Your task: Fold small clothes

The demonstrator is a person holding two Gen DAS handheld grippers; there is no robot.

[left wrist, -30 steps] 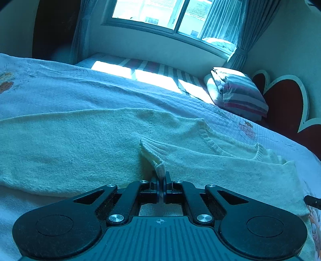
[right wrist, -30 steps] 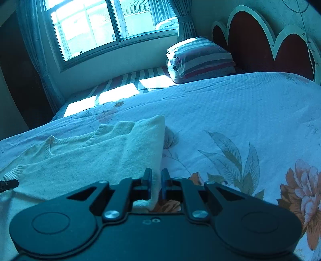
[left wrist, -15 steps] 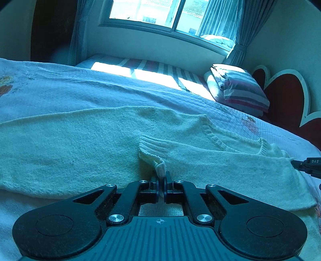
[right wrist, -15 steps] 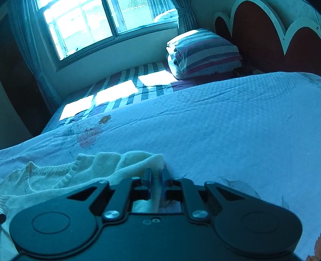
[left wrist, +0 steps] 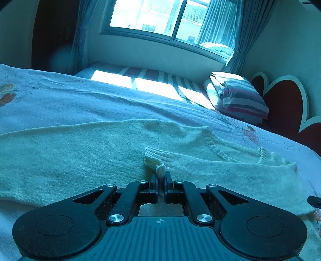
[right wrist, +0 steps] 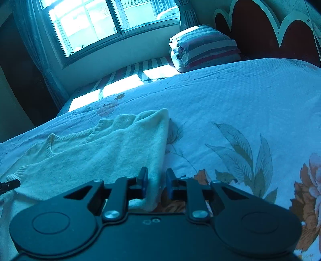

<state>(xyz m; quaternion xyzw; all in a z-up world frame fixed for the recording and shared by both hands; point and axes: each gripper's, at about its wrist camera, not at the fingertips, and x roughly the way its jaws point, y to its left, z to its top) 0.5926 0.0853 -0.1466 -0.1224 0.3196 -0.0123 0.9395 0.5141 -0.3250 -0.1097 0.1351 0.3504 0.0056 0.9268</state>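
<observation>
A cream knit sweater [left wrist: 80, 156] lies spread across the floral bedspread [right wrist: 230, 100], with one sleeve folded over its body. My left gripper [left wrist: 160, 178] is shut on that sleeve's ribbed cuff [left wrist: 154, 158], and a pinch of knit sticks up between the pads. In the right wrist view the sweater [right wrist: 100, 160] shows its folded right edge. My right gripper [right wrist: 156, 179] straddles that edge low down. Its jaws are opening, the fabric lies loose between them and the pads stand clear of it.
A folded striped pillow [left wrist: 238, 98] lies at the head of the bed beside the red heart-shaped headboard [left wrist: 284, 104]. A sunlit striped sheet [left wrist: 152, 84] runs under the window [left wrist: 160, 16]. The bedspread right of the sweater is flat, with printed flowers [right wrist: 309, 180].
My right gripper pushed forward toward the sweater's upper corner, came back to the side edge, and its jaws have spread apart. My left gripper has stayed shut on the cuff.
</observation>
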